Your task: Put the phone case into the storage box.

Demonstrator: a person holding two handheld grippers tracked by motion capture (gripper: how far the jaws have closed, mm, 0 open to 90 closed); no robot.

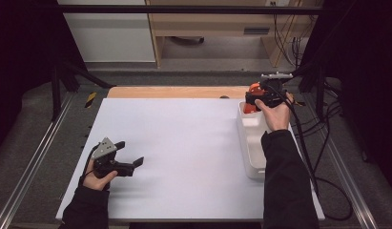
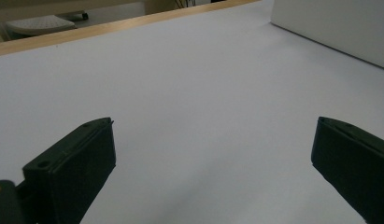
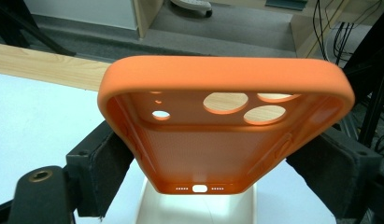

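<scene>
An orange phone case with round camera cut-outs is clamped by its two long sides between the black jaws of my right gripper, its open side facing the camera. In the high view that right gripper holds the orange case over the far end of a white tray. My left gripper rests low over the white table top at the near left, its jaws wide apart. Between the left gripper jaws lies bare table.
The white tray lies lengthwise along the right side of the white table board; its side wall is at the upper right of the left gripper view. A wooden strip runs along the far edge. Cables hang to the right.
</scene>
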